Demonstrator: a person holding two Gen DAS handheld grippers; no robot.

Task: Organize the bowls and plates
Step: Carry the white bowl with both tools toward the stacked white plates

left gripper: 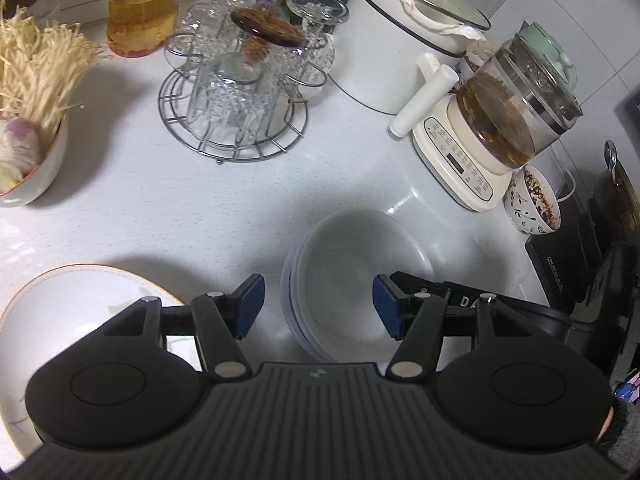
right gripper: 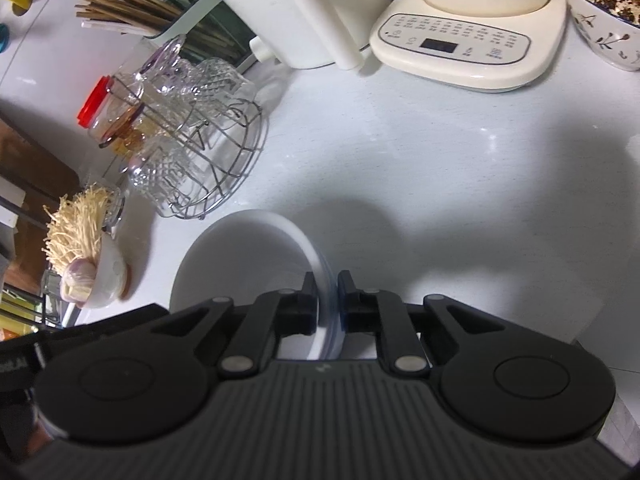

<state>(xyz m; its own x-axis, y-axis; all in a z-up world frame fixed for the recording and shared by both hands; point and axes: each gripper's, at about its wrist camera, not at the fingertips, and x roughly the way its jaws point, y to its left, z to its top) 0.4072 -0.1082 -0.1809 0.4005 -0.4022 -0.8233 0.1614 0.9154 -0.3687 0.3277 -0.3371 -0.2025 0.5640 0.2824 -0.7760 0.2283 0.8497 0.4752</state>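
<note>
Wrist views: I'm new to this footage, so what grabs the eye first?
The stack of white bowls at centre counter, its rim pinched by the right tongs while the left tongs hang open above it. Behind stand a wire rack of cut glasses and a glass kettle of brown tea at right.

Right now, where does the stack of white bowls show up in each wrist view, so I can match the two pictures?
Left wrist view: stack of white bowls sits lower centre, just beyond the open left gripper.
Right wrist view: the stack is lower centre-left, its rim clamped by the right gripper.
Shared landmark: the wire rack of glasses, upper centre-left in the left view, left of centre in the right view.
</note>
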